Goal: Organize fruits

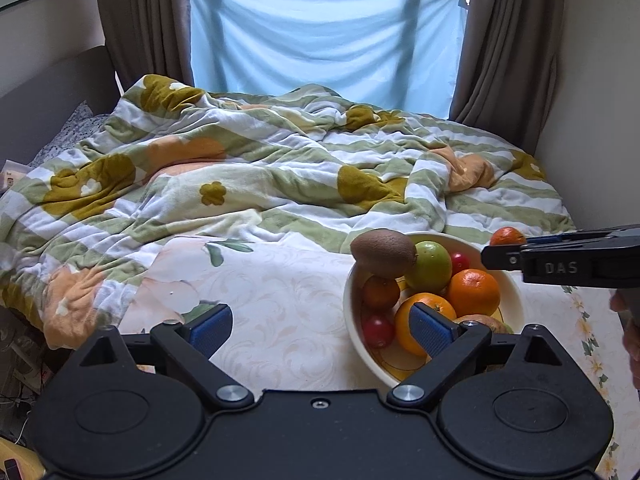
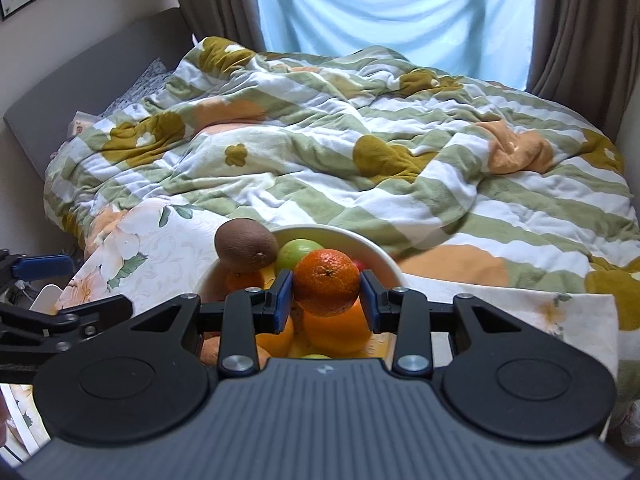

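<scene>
A cream bowl (image 1: 354, 344) sits on a floral-cloth table and holds a brown kiwi (image 1: 383, 253) on its rim, a green apple (image 1: 433, 267), oranges (image 1: 473, 292) and small red fruits (image 1: 377, 331). My left gripper (image 1: 322, 326) is open and empty, low over the table at the bowl's left edge. My right gripper (image 2: 326, 298) is shut on a mandarin (image 2: 326, 282) and holds it above the bowl (image 2: 360, 242); in the left wrist view it comes in from the right with the mandarin (image 1: 507, 236) partly hidden. The kiwi (image 2: 246, 245) also shows in the right wrist view.
The table's floral cloth (image 1: 256, 304) lies left of the bowl. Behind the table is a bed with a rumpled green, white and orange blanket (image 1: 248, 176). Brown curtains and a blue sheet (image 1: 320, 44) cover the window at the back.
</scene>
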Action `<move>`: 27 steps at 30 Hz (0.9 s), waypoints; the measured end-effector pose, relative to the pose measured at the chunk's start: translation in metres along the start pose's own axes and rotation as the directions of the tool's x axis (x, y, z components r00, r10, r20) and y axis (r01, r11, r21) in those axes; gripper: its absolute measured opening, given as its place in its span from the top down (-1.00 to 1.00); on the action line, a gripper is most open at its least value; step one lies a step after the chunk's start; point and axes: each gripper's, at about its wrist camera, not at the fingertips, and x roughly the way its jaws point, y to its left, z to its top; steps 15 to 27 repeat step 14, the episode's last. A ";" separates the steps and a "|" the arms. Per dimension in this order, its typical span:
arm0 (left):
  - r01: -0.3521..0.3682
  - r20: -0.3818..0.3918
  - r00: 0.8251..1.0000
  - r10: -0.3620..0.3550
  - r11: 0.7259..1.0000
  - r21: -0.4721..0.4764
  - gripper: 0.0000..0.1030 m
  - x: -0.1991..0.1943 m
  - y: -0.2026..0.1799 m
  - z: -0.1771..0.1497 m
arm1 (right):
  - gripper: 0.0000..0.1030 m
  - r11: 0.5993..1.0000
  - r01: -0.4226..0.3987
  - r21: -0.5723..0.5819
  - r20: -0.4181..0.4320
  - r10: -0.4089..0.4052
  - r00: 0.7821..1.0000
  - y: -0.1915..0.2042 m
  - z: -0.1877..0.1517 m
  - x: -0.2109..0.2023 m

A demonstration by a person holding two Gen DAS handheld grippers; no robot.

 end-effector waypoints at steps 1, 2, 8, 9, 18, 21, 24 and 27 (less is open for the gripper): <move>-0.004 0.000 1.000 0.004 1.000 -0.002 -0.89 -0.002 0.002 -0.001 | 0.01 1.000 -0.005 -0.006 -0.003 0.005 1.000 0.002 0.000 0.004; -0.008 -0.001 1.000 0.008 1.000 -0.002 -0.89 -0.002 0.003 -0.002 | 0.01 1.000 -0.010 -0.014 -0.008 0.010 1.000 0.004 0.000 0.008; -0.023 -0.006 1.000 0.022 1.000 -0.019 -0.89 -0.002 0.009 -0.006 | 0.01 0.998 -0.030 -0.047 -0.029 0.029 0.999 0.013 0.001 0.030; -0.023 -0.007 1.000 0.023 1.000 -0.021 -0.89 -0.002 0.010 -0.006 | 0.01 0.998 -0.032 -0.051 -0.032 0.030 0.999 0.014 0.001 0.033; -0.022 -0.009 1.000 0.022 0.999 -0.027 -0.89 -0.001 0.013 -0.007 | 0.00 0.998 -0.031 -0.056 -0.051 0.028 0.998 0.016 -0.001 0.042; -0.022 -0.009 1.000 0.022 0.999 -0.027 -0.89 -0.001 0.013 -0.007 | 0.00 0.998 -0.031 -0.056 -0.051 0.028 0.998 0.016 -0.001 0.042; -0.022 -0.009 1.000 0.022 0.999 -0.027 -0.89 -0.001 0.013 -0.007 | 0.00 0.998 -0.031 -0.056 -0.051 0.028 0.998 0.016 -0.001 0.042; -0.022 -0.009 1.000 0.022 0.999 -0.027 -0.89 -0.001 0.013 -0.007 | 0.00 0.998 -0.031 -0.056 -0.051 0.028 0.998 0.016 -0.001 0.042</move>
